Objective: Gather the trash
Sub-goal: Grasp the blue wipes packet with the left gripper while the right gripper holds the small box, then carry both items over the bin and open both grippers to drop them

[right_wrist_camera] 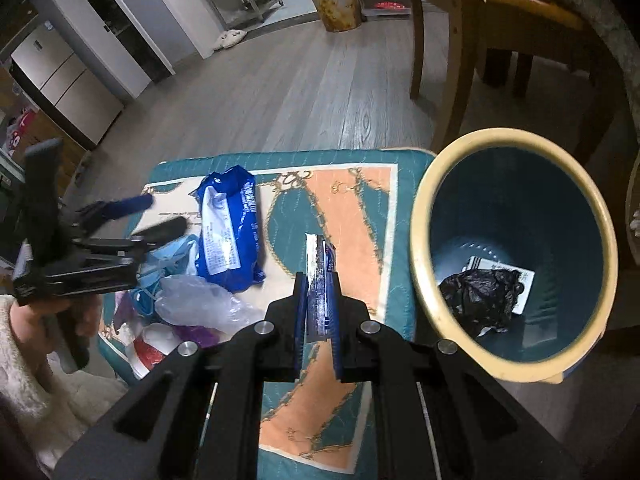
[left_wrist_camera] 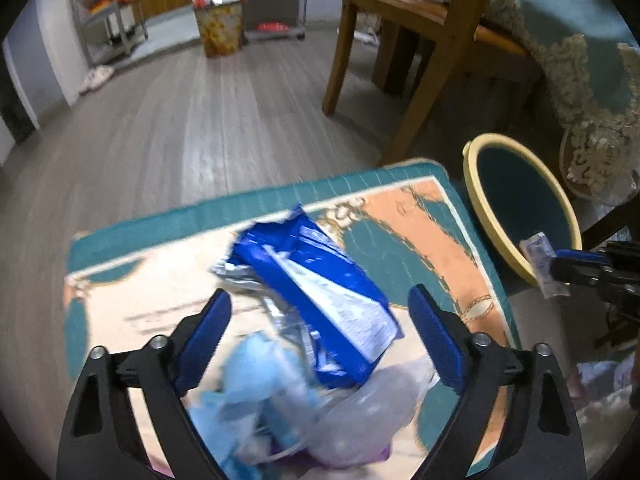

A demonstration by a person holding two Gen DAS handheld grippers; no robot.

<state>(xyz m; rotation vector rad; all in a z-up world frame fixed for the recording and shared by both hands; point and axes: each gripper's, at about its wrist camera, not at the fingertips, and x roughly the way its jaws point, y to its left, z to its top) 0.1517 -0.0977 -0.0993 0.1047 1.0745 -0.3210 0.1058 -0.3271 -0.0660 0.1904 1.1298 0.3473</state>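
Observation:
A pile of trash lies on a patterned cushion [left_wrist_camera: 420, 216]: a blue wrapper [left_wrist_camera: 320, 280] [right_wrist_camera: 230, 224], a light blue mask [left_wrist_camera: 256, 364] [right_wrist_camera: 172, 254] and a clear plastic bag [left_wrist_camera: 360, 412] [right_wrist_camera: 200, 304]. My left gripper [left_wrist_camera: 320, 312] is open just above the pile, with its fingers either side of the blue wrapper. My right gripper [right_wrist_camera: 318, 280] is shut on a small silver-blue sachet [right_wrist_camera: 318, 276] over the cushion, left of the bin [right_wrist_camera: 424, 240]. The bin holds a black bag [right_wrist_camera: 480, 296] and a white card [right_wrist_camera: 528, 280].
A wooden chair [left_wrist_camera: 400, 40] stands behind the cushion and bin. A round table with a lace cloth [left_wrist_camera: 580, 80] is at the right. A full yellow waste bin [left_wrist_camera: 218, 28] and metal shelves [left_wrist_camera: 108, 12] stand far across the wood floor.

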